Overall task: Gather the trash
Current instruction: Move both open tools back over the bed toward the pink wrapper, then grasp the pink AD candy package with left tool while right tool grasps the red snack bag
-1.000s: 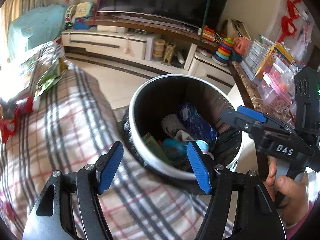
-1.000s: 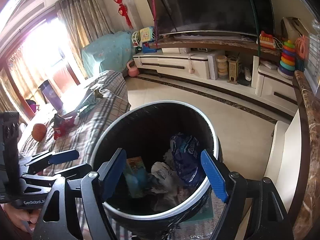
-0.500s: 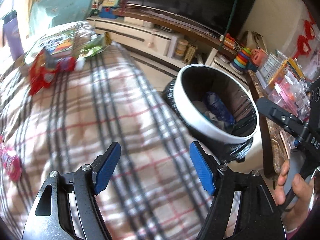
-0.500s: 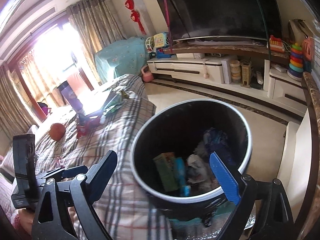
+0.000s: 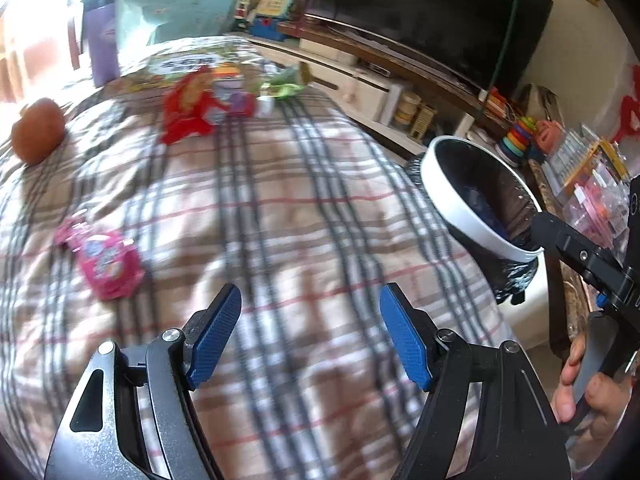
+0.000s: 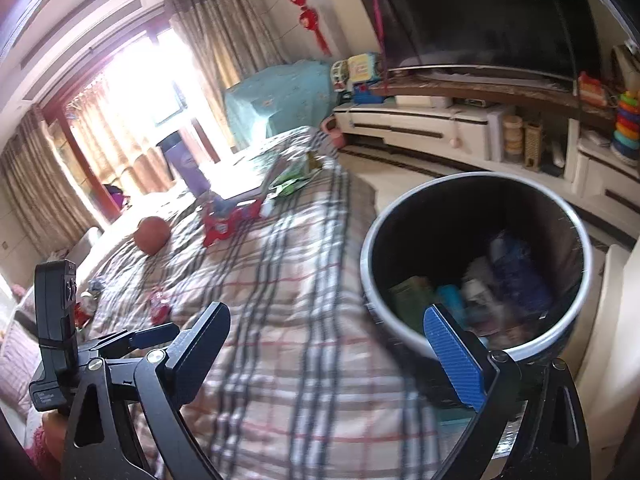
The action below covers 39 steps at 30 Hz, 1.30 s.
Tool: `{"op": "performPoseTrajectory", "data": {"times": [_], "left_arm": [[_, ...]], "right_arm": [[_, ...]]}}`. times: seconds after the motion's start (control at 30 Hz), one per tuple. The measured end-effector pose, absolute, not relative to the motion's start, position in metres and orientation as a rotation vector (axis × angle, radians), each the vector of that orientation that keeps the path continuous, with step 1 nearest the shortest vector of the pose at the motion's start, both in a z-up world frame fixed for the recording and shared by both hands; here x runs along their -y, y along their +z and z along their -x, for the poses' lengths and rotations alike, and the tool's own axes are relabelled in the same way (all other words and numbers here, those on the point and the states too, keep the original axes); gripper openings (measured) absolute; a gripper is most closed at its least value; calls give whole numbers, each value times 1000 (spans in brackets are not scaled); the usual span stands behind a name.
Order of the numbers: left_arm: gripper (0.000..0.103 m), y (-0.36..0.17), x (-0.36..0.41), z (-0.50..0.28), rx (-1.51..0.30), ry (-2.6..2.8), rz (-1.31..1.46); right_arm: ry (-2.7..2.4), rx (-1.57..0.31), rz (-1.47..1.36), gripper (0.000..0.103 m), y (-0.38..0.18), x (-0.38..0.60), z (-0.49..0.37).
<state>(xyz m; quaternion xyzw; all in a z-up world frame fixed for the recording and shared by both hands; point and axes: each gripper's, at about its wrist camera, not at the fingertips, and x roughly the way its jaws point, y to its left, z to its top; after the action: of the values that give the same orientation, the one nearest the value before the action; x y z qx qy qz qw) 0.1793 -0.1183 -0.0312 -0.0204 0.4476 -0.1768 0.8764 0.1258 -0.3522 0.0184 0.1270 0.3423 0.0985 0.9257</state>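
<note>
Pink wrapper (image 5: 106, 262) ahead-left of left hand-held gripper (image 5: 310, 336), trash bin (image 6: 472, 268) beside right hand-held gripper (image 6: 334, 350), both spread wide, empty.

Strong daylight floods in through the window (image 6: 132, 80), blown out to white, washing out the far end of the plaid blanket (image 5: 280, 208) beside it. Motion blur smears the blanket stripes and the contents of the trash bin (image 6: 476, 264). Gripper fingers stay sharp. Heavy fisheye bending, dark vignette at corners. TV (image 6: 480, 12) screen shows dull reflections.
</note>
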Motion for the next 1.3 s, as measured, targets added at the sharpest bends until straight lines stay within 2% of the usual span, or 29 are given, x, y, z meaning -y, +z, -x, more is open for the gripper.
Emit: {"op": "performPoseTrajectory", "data": {"times": [0.53, 0.93, 1.0, 1.07, 1.3], "left_arm": [[76, -48, 15, -187, -969, -160, 225], [76, -56, 14, -225, -954, -129, 151], [74, -58, 19, -233, -946, -133, 98], [56, -59, 22, -239, -929, -139, 47], [56, -59, 5, -246, -900, -172, -33]], "right_arm": [[290, -757, -200, 99, -1, 283, -137], [296, -766, -157, 98, -8, 266, -146], [302, -776, -176, 98, -11, 267, -151], [306, -777, -191, 98, -13, 267, -156], [343, -815, -183, 98, -25, 247, -190]]}}
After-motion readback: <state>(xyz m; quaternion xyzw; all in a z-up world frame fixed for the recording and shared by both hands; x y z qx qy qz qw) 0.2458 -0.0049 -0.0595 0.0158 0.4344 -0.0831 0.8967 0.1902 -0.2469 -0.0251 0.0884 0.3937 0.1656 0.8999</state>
